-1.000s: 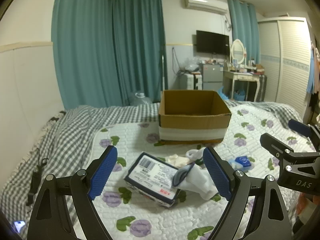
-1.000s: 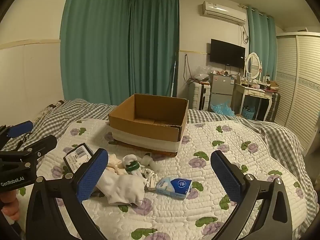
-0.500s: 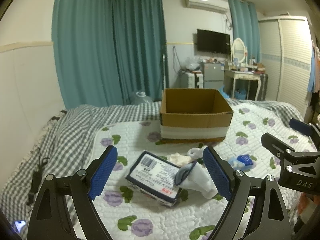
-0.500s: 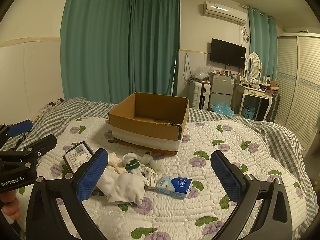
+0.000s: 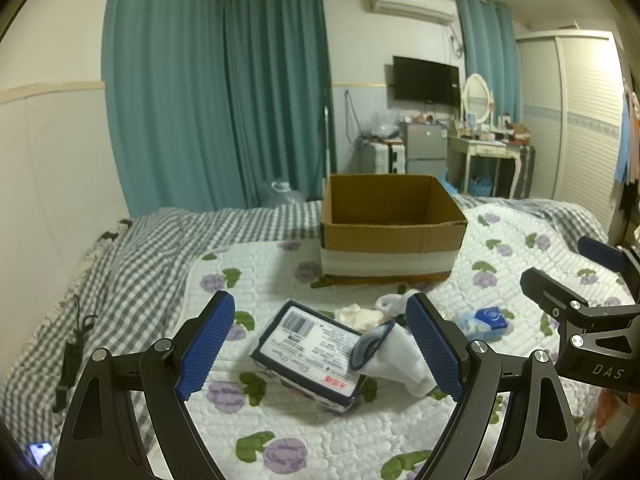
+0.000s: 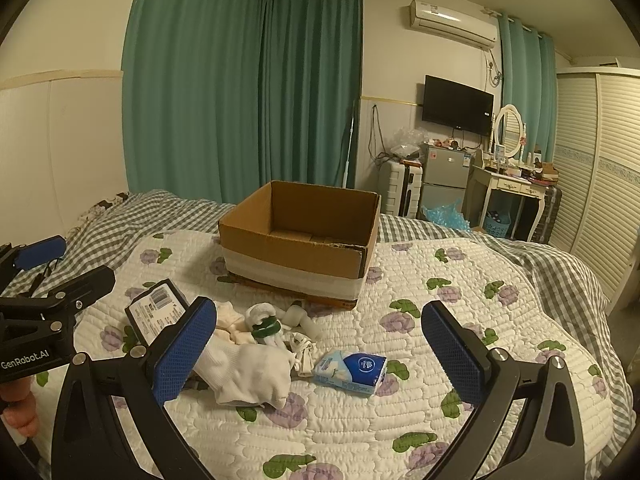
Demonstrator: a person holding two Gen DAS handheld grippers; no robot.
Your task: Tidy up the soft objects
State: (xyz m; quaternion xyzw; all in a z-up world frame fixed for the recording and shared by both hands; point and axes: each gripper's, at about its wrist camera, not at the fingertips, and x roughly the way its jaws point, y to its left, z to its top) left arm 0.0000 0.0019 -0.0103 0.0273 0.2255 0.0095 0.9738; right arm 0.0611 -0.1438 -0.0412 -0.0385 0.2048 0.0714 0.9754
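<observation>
Left gripper (image 5: 320, 344) held above the bed (image 5: 256, 272), jaws spread wide, nothing between them. Just ahead of it and low between its fingers: dark-edged flat packet (image 5: 308, 350) with barcode label, lying tilted on the quilt. White sock (image 5: 400, 364) touches the packet's right end, close to the right finger. Beyond it, a small heap of pale rolled socks (image 6: 260, 326), one with a green band. Cardboard box (image 5: 390, 228) sits further ahead, centred, open-topped; its floor looks bare in the right wrist view. Right gripper (image 6: 318, 346) likewise wide open and empty; blue-and-white tissue pack (image 6: 352, 372) lies just ahead between its fingers, the white sock by its left finger.
</observation>
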